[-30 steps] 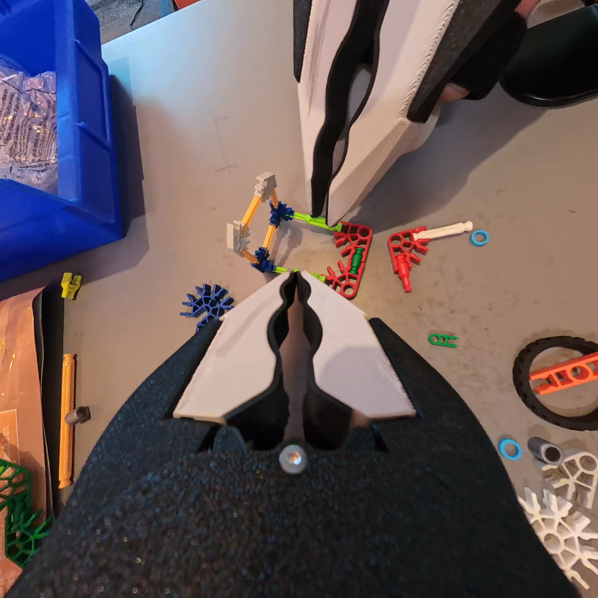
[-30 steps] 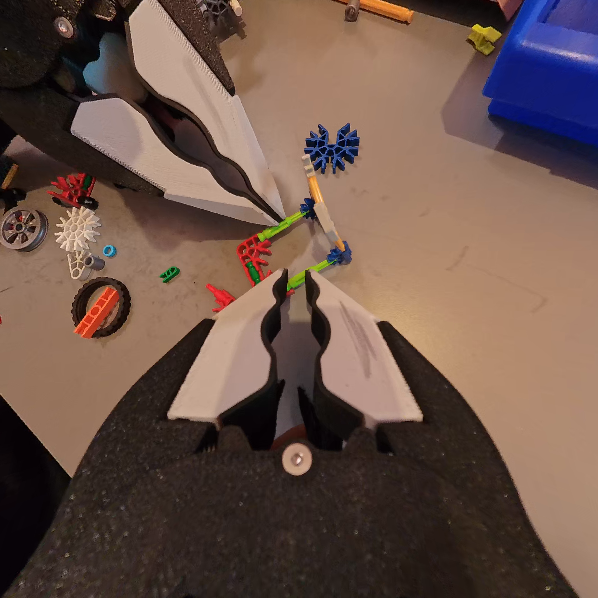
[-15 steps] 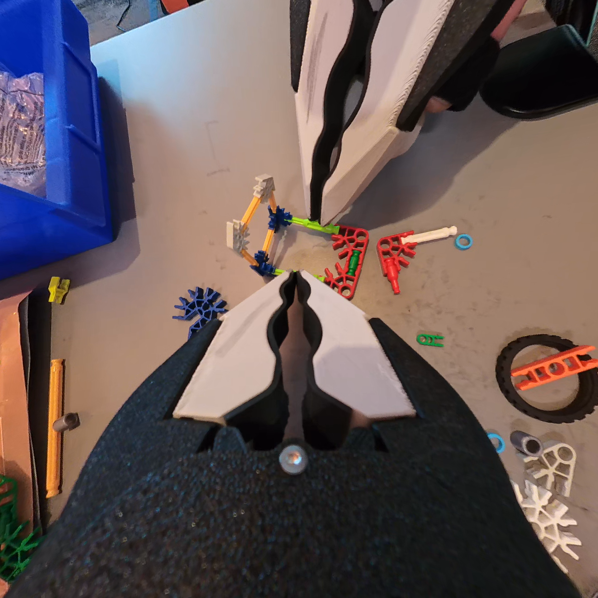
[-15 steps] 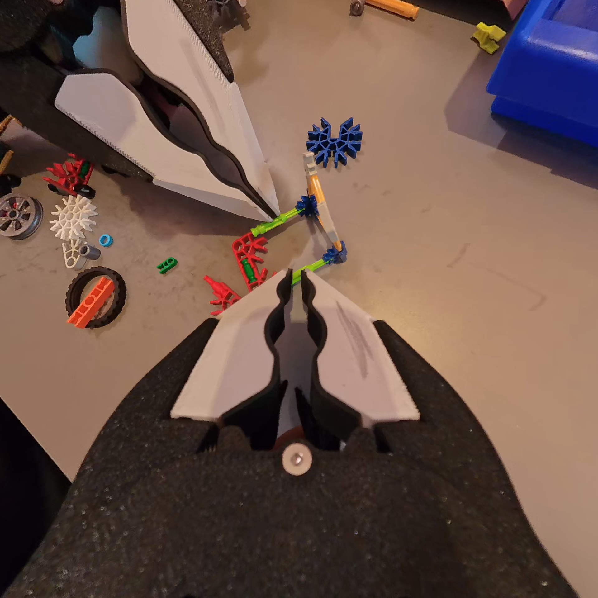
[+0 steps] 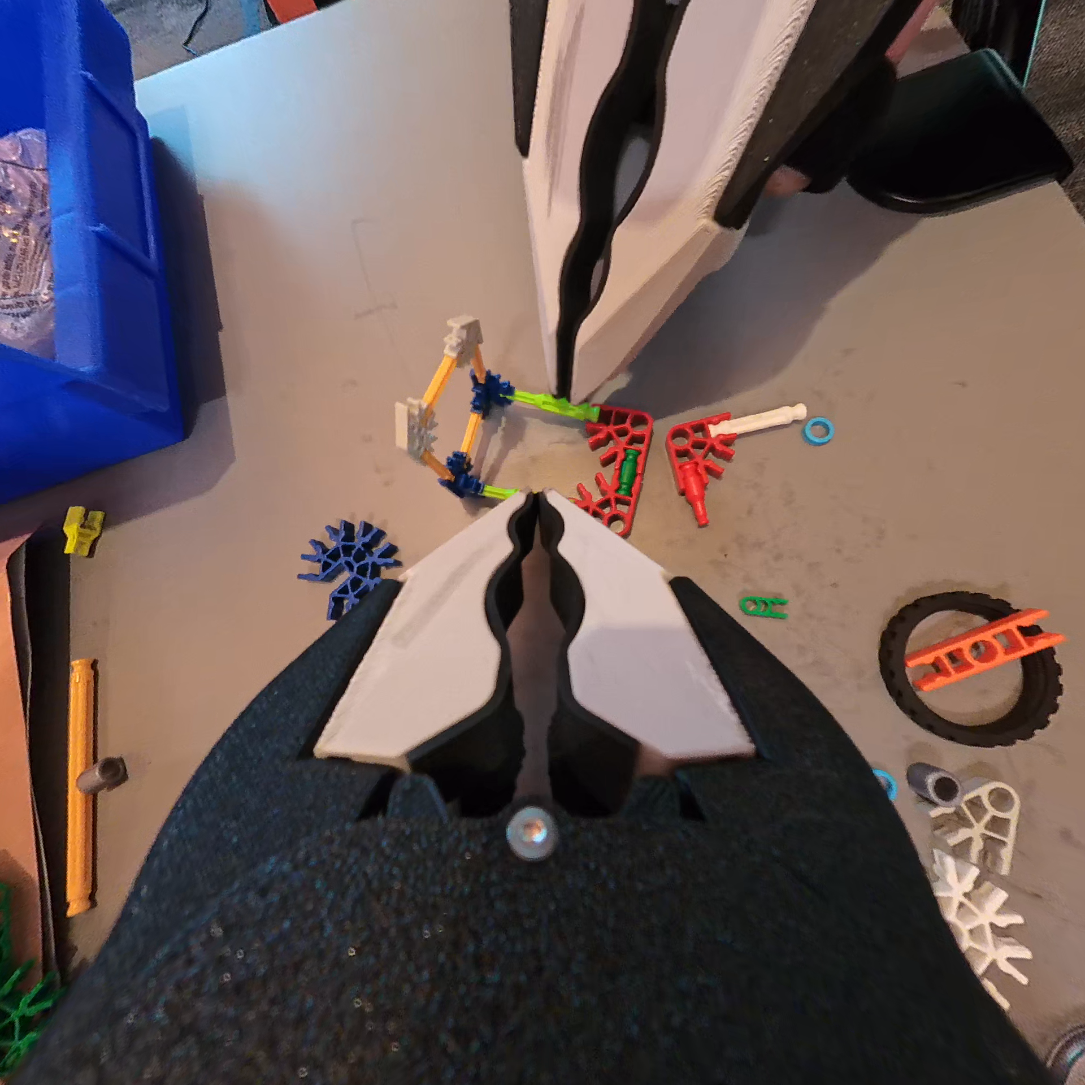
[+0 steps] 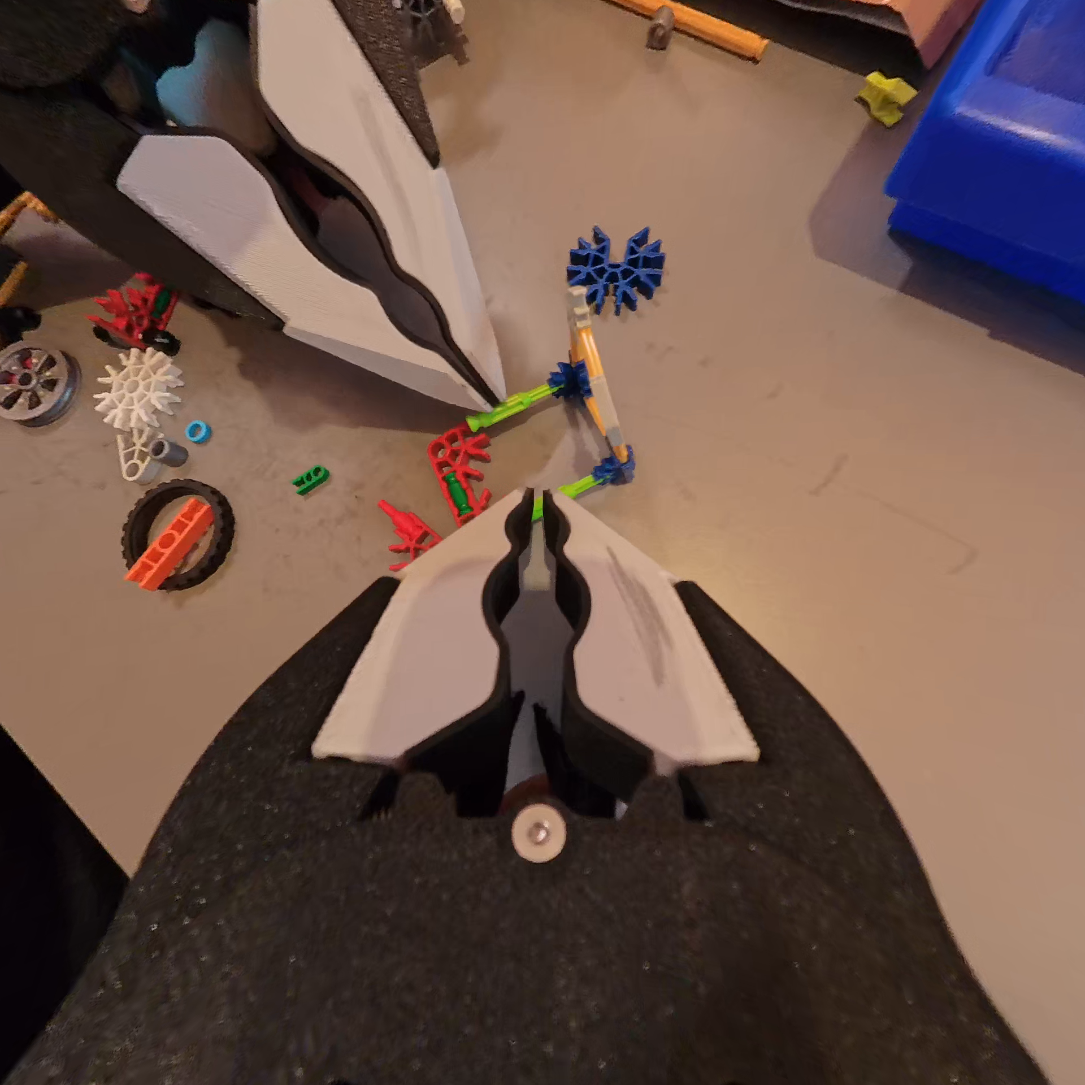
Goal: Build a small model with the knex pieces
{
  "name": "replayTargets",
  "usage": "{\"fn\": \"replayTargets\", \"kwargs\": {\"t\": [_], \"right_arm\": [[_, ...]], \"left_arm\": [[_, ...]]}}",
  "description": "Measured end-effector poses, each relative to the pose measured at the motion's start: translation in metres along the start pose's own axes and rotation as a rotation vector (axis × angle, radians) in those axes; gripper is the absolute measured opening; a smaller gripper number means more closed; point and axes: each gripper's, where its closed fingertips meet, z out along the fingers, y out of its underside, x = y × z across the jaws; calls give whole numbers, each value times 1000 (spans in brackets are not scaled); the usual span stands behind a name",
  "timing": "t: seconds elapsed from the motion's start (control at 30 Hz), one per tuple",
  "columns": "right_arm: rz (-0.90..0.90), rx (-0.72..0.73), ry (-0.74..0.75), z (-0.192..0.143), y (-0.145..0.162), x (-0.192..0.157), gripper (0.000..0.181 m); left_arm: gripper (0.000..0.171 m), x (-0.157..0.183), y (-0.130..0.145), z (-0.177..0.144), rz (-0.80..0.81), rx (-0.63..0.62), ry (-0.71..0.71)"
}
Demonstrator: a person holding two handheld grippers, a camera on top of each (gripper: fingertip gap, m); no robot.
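The left gripper (image 5: 535, 496) was pinching one light green rod (image 5: 499, 492) of the small rod frame (image 5: 464, 420) on the grey table (image 5: 352, 205); the right gripper (image 6: 535, 493) was pinching the other green rod (image 6: 578, 485); a red connector (image 5: 619, 469) lay between the tips; a blue connector (image 5: 351, 566) lay beside the left gripper.

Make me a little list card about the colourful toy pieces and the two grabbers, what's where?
Left gripper: shut on the near light-green rod of the toy frame
Right gripper: shut on the other light-green rod
Toy frame: yellow rods, blue and grey connectors, on the grey table
Red connectors: at the green rods' ends
Loose blue connector: flat, left of the left gripper
Black tyre: orange piece lying across it
Blue bin: far left
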Motion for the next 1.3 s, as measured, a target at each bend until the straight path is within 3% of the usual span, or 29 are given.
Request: {"fn": "replayTargets", "kwargs": {"t": [0.13, 0.27, 0.43, 0.73, 1.3], "right_arm": [[1, 44, 69, -8, -7, 16, 9], [-11, 39, 87, -6, -9, 26, 27], [-44, 41, 74, 10, -10, 31, 13], [-35, 60, 42, 1, -18, 25, 12], [-49, 99, 144, 6, -13, 24, 12]], "left_arm": [[0, 1, 0, -2, -5, 4, 9], [0, 2, 2, 1, 3, -7, 10], [0, 1, 2, 0, 3, -6, 7], [0, 0, -1, -3, 4, 8, 2], [0, 4, -5, -3, 29, 6, -1]]}}
